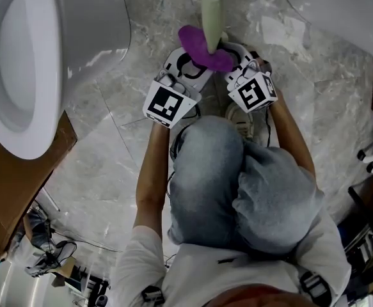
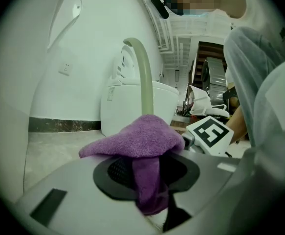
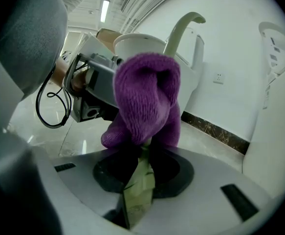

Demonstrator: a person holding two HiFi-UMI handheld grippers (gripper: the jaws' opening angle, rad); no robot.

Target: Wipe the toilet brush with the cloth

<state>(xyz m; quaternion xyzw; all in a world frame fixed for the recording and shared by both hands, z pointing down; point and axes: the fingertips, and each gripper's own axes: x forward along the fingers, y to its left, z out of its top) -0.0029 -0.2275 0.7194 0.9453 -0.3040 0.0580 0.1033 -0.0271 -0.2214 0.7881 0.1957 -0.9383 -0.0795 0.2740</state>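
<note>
Purple cloth (image 1: 202, 47), pinched in the part-closed left tool (image 1: 192, 64), wraps the pale green toilet brush handle (image 1: 212, 11) just beyond the right tool (image 1: 236, 66), which clamps its near end; the handle's long axis rises toward the far side

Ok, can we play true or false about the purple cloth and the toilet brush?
1. The cloth is purple. True.
2. The left gripper is holding the brush handle. False: it is clamped on the cloth, and the right gripper grips the pale green brush handle.
3. In the head view, the toilet is on the left. True.
4. The cloth is lying flat on the floor. False: it is up off the floor, against the brush handle, between the two grippers.
</note>
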